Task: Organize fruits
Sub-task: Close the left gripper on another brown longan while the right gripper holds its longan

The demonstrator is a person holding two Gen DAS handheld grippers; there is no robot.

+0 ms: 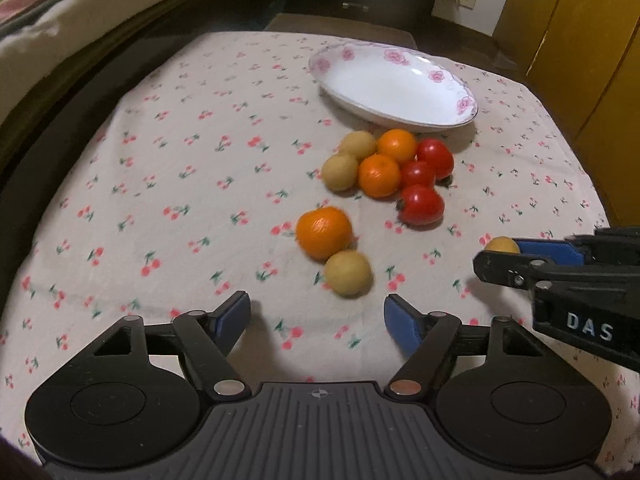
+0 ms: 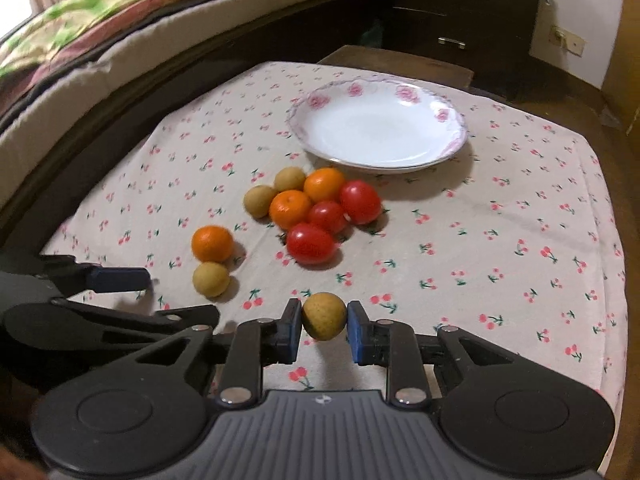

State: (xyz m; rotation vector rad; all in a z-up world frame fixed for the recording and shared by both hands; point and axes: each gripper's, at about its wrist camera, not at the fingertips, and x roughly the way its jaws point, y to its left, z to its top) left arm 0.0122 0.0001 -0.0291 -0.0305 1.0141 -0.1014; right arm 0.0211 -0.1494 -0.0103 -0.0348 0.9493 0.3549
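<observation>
My right gripper (image 2: 324, 326) is shut on a tan round fruit (image 2: 324, 316), held just above the cloth near the table's front; it also shows in the left wrist view (image 1: 502, 245). My left gripper (image 1: 318, 320) is open and empty, just short of a loose tan fruit (image 1: 347, 272) and an orange (image 1: 324, 232). Farther on lies a cluster: two tan fruits (image 1: 358, 145), two oranges (image 1: 379, 175) and three red tomatoes (image 1: 421, 205). An empty white plate (image 1: 436, 76) with pink flowers stands behind the cluster.
The table carries a white cloth (image 1: 168, 184) printed with cherries. A bed (image 2: 100, 32) runs along the left side. A dark dresser (image 2: 460, 12) and a wooden stool (image 2: 400, 62) stand beyond the far edge. Yellow cabinets (image 1: 580, 40) are at the right.
</observation>
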